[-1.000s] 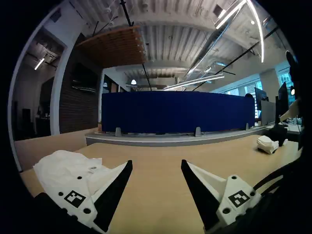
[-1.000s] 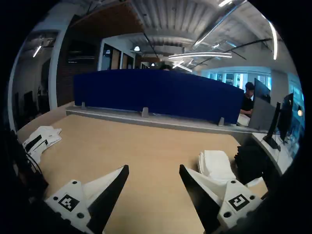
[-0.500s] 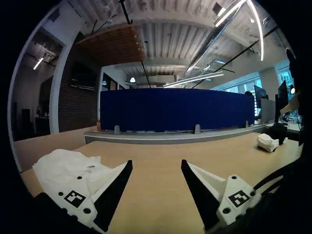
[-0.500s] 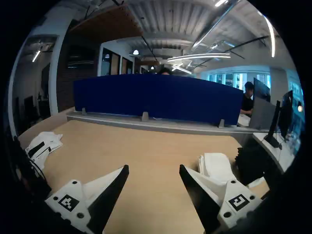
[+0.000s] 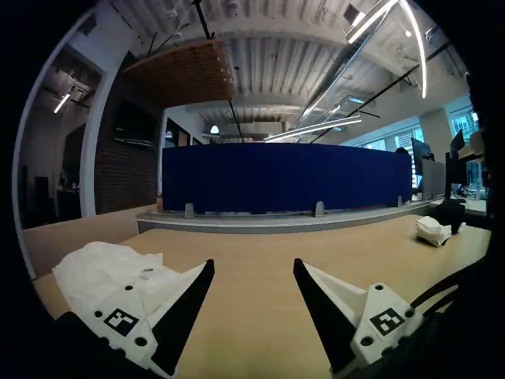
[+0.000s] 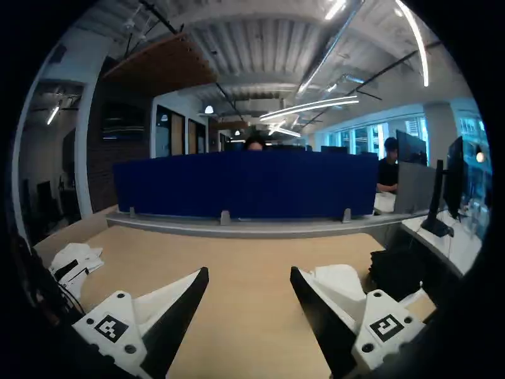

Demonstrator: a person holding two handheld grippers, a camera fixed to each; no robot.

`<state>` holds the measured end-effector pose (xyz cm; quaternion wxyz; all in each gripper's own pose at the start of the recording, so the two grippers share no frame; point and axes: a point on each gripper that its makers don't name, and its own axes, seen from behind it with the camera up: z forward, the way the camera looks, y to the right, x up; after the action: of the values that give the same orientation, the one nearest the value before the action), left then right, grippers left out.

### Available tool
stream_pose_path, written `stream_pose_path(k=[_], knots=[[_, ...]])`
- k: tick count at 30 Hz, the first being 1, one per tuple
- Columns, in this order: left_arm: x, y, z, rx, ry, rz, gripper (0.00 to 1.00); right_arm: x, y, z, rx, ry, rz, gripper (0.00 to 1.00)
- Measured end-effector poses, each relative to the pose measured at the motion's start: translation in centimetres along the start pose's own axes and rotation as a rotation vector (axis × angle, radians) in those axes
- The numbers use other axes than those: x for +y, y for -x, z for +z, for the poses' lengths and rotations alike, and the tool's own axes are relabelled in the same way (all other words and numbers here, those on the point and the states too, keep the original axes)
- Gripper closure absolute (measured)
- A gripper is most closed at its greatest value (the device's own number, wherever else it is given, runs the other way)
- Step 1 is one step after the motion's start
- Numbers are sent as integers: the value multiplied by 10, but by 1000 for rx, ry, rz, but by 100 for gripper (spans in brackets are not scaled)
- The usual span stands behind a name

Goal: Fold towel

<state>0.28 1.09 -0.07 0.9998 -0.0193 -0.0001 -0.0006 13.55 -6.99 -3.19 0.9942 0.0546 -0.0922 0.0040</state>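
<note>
Pale wooden desk [image 5: 252, 246] runs to a dark blue fabric partition [image 5: 284, 180], a crumpled white towel [image 5: 104, 271] lying at lower left beside the left tool [image 5: 252, 261], which, like the right tool [image 6: 249, 269], gapes empty.

The right tongs [image 6: 249, 270] gape empty over the table [image 6: 252, 249], a white towel [image 6: 341, 281] beside.

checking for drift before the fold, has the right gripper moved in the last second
Yes. The right gripper has tipped upward: the blue divider sits lower in its view.
</note>
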Motion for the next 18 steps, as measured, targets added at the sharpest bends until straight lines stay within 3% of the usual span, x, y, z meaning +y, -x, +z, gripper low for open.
stream_pose_path(k=[6, 14, 18], knots=[[0, 0, 0, 0, 0, 0, 7, 22, -14, -4, 53, 30, -19, 0], [-1, 0, -1, 0, 0, 1, 7, 58, -4, 4, 93, 106, -10, 0], [0, 1, 0, 0, 0, 0, 7, 63, 5, 11, 128, 110, -15, 0]])
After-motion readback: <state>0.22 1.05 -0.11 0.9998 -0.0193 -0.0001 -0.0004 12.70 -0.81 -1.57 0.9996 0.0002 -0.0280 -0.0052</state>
